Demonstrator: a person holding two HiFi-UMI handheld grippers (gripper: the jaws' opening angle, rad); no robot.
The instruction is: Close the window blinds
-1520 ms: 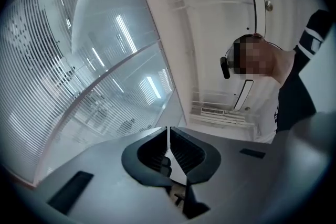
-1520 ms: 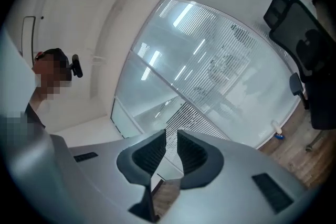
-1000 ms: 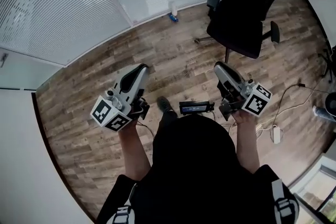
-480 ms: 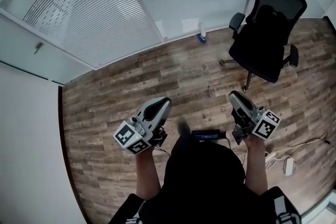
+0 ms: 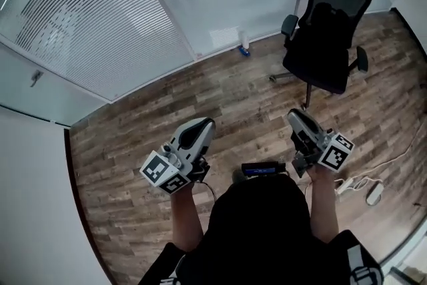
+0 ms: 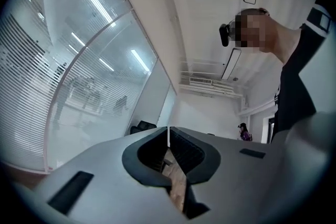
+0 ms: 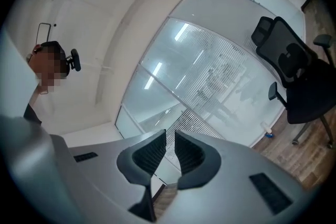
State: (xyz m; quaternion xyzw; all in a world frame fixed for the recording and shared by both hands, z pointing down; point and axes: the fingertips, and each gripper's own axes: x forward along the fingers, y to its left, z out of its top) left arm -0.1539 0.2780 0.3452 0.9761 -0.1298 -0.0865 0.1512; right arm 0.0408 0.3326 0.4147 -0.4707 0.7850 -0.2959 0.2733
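Note:
The slatted window blinds [image 5: 100, 17] hang behind the glass wall at the upper left of the head view, and they also show as the blinds [image 7: 210, 76] in the right gripper view. My left gripper [image 5: 198, 129] is held over the wood floor, pointing toward the glass, jaws shut with nothing between them. Beside it, my right gripper [image 5: 297, 121] points the same way. Its jaws are closed to a thin slit and hold nothing. Both grippers are well short of the blinds. The left gripper [image 6: 168, 136] faces the glass wall and the ceiling.
A black office chair [image 5: 325, 27] stands at the upper right near the glass. A small bottle [image 5: 244, 47] sits on the floor by the glass. Cables and a white plug block [image 5: 363, 187] lie at the right. A white wall [image 5: 30, 210] bounds the left.
The person and both grippers have moved a little toward the glass wall. More of the blinds and the left wall now show. Both grippers' jaws look unchanged.

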